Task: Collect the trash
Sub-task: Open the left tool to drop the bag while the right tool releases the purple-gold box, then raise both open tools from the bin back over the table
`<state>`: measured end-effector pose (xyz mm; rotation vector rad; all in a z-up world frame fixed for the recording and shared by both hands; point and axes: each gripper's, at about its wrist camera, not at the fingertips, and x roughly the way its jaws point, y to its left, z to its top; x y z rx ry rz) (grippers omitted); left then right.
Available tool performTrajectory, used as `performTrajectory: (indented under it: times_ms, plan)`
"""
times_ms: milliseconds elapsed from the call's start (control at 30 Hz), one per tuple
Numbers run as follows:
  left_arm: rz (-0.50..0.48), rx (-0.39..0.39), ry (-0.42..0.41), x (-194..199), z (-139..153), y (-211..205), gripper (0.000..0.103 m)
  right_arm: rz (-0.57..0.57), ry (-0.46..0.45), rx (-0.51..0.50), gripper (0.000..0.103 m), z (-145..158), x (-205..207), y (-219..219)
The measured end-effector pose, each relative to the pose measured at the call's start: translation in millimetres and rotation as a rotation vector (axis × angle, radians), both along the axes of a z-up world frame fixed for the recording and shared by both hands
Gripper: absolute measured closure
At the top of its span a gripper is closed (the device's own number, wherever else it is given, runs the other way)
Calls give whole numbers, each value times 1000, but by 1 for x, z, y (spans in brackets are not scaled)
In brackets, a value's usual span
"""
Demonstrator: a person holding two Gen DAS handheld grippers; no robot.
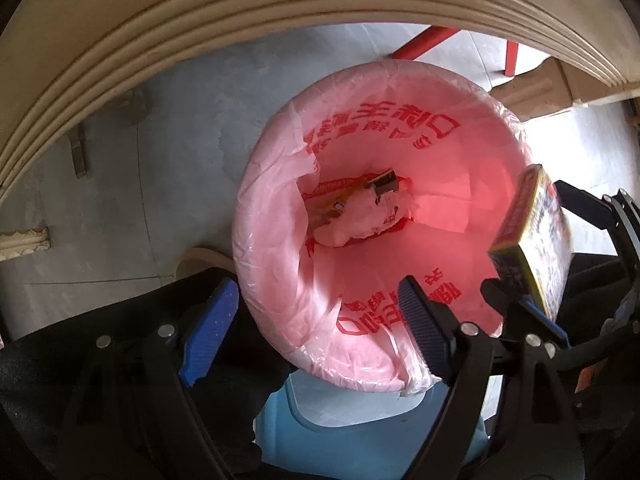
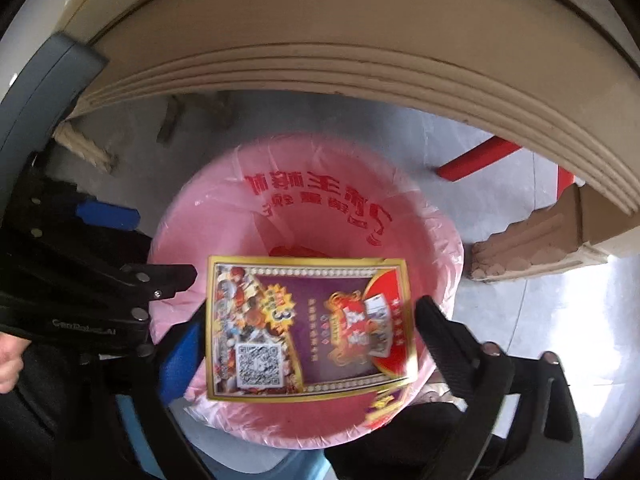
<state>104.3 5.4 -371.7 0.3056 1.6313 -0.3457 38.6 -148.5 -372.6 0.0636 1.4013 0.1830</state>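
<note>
grey tiled floor (image 1: 180,152) runs under a cream worktop edge (image 1: 168,32) that curves across the top of both views. standing on that floor, below both tools, is a bin lined with a pink bag (image 1: 280,280) with red print on it; its mouth is wide open, and crumpled wrappers (image 1: 360,216) lie at the bottom.

on the left side, the left tool (image 1: 316,332) points straight down over the near rim of the bin. its blue pads (image 1: 212,332) stand well apart with nothing between them.

further right, the right tool (image 2: 308,344) also points down over the bin's mouth. its jaws are spread wide. a flat, brightly printed box (image 2: 308,324) with a gold border, a purple and red face and a square code sits between them, tilted, above the pink bag. from the left wrist view the same box (image 1: 532,244) appears on edge beside the right tool's fingers (image 1: 576,204). whether the pads press on it i cannot tell; the picture is blurred there.

red chair legs (image 2: 476,160) and a cardboard box (image 2: 560,232) stand on the floor at the far right.
</note>
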Motion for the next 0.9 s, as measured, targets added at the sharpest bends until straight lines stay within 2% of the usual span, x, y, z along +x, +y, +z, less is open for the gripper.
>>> performTrajectory:
  times_ms: [167,267,433,667,900]
  plan:
    - [16,10,-30,2,6,4,23,-12,26,37,7,-6,2,-2]
    - [18,9,-46,3,10,6,23,10,7,6,7,-4,1,3]
    - [10,16,-58,3,11,5,23,-12,-25,23,7,3,2,-1]
    - [35,-3,-71,5,15,8,23,-29,-5,35,7,3,1,-4]
    - [53,-18,-125,4,29,13,22,-51,-6,15,7,12,-3,-8]
